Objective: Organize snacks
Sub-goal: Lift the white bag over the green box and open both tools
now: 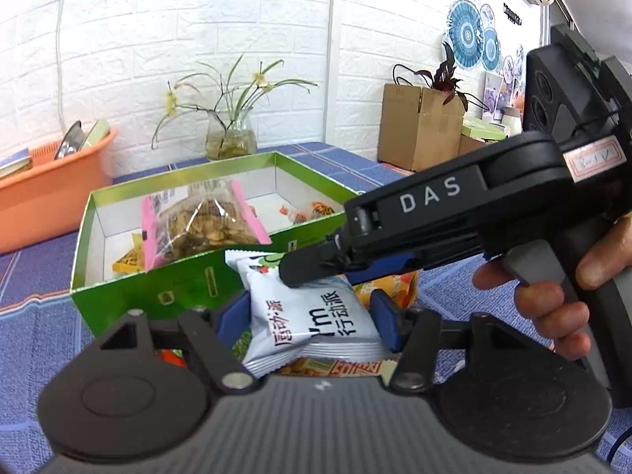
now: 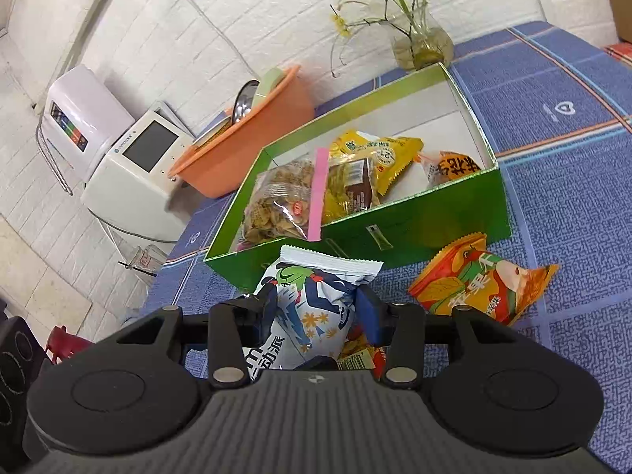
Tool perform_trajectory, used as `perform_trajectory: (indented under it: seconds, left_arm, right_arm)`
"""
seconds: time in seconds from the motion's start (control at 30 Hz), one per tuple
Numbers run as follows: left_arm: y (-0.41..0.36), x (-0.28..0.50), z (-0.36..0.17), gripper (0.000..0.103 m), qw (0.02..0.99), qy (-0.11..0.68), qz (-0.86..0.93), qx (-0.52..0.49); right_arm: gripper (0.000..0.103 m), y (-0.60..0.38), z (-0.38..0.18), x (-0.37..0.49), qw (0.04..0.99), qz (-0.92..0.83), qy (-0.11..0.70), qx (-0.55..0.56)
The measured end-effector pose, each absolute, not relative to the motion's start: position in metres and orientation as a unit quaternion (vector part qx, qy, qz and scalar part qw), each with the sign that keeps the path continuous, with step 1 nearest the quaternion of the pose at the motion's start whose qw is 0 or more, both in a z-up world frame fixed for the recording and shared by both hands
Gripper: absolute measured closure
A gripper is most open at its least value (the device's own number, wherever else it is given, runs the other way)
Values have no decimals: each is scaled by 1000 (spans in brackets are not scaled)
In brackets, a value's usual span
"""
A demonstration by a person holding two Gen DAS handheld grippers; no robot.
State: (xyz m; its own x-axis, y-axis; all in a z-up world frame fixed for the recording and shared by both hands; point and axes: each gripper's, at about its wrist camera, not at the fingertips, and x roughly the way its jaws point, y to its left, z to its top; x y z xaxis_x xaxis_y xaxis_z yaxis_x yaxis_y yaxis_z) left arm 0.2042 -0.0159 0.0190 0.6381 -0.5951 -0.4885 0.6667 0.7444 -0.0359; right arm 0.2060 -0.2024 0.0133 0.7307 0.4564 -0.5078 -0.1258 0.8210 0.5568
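Note:
A white and blue snack packet (image 1: 312, 312) (image 2: 312, 308) stands in front of the open green box (image 1: 118, 292) (image 2: 434, 217). Both grippers are closed on it: my left gripper (image 1: 312, 316) holds its sides, and my right gripper (image 2: 316, 308) grips its upper part, coming in from the right in the left wrist view (image 1: 316, 264). The box holds a clear bag of seeds with pink edges (image 1: 205, 225) (image 2: 280, 201), a yellow packet (image 2: 379, 154) and a small orange packet (image 2: 450, 166). An orange fruit-snack packet (image 2: 482, 280) lies on the blue cloth to the right of the box front.
An orange basin (image 1: 47, 185) (image 2: 252, 138) sits at the left behind the box. A glass vase with flowers (image 1: 231, 138) (image 2: 422, 43) stands behind the box. A cardboard box with a plant (image 1: 418, 126) is at the back right. A white appliance (image 2: 134, 166) stands beyond the table's left edge.

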Motion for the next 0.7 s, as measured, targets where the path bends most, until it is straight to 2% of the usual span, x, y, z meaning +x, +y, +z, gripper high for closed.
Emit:
perform_trajectory:
  seconds: [0.3,0.6,0.63,0.7]
  left_arm:
    - [-30,198,39,48,919,184,-337,87]
    - [-72,266,48,48,931,163,-300,131]
    - [-75,276,46,46,931,170,-296,129]
    - [-79,295,41,35,932,179,-287,128]
  right_arm:
    - [26,-212,25,194,919,174,245,256]
    - [26,-219,33,249,956,146,162,196]
    - [23,-220,31,256,958,147,153,192]
    - [19,-224,26,268,956,157,145,200]
